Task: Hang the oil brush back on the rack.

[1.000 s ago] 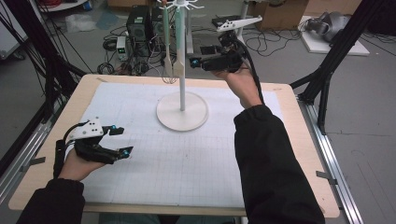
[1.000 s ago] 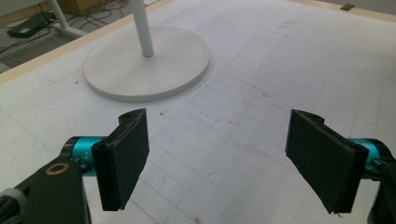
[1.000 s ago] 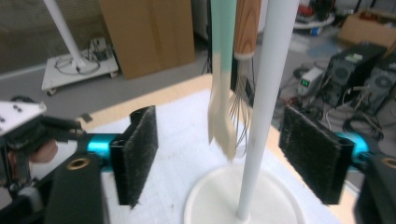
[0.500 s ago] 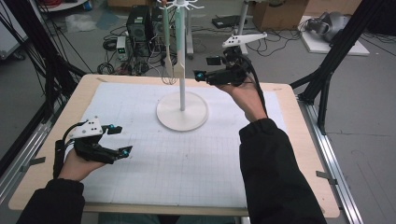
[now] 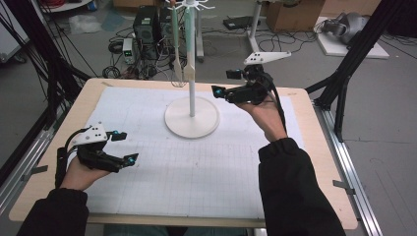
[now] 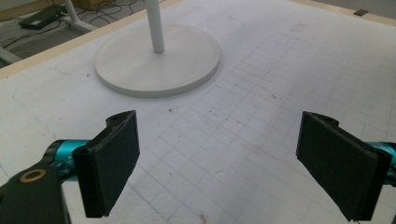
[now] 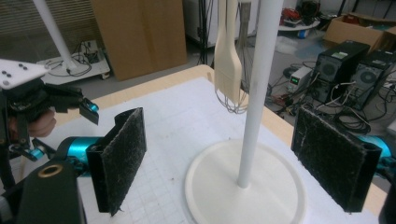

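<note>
From the high view, a white stand [image 5: 191, 117] sits on the gridded mat [image 5: 196, 167] that covers the desk [image 5: 319, 147], toward the far side of it. Its round base lies flat and its pole rises straight up, so the long axis is vertical. A whisk [image 5: 177, 54] hangs from a hook near the top, on the left of the pole, handle up and wire head down just above the desk's far edge. The right tongs [image 5: 232, 84] are held in the air just right of the pole, pointing left at it, jaws apart and holding nothing. The left tongs [image 5: 124, 146] rest low over the near left part of the mat, well apart from the stand, also spread and holding nothing. Behind the desk the floor is crowded (computer cases, cables, a cardboard box).

The left gripper view shows its two black jaws wide apart over bare mat. The stand's base [image 6: 158, 58] lies ahead, with nothing between. The whisk is above the frame here.

The right gripper view has the pole [image 7: 256, 88] standing between its wide-open jaws, nearer the right one, though farther off than the pads. The whisk [image 7: 229, 60] hangs just behind the pole, its wires blurred. The left tongs [image 7: 70, 109] show at the left edge, in a hand.
</note>
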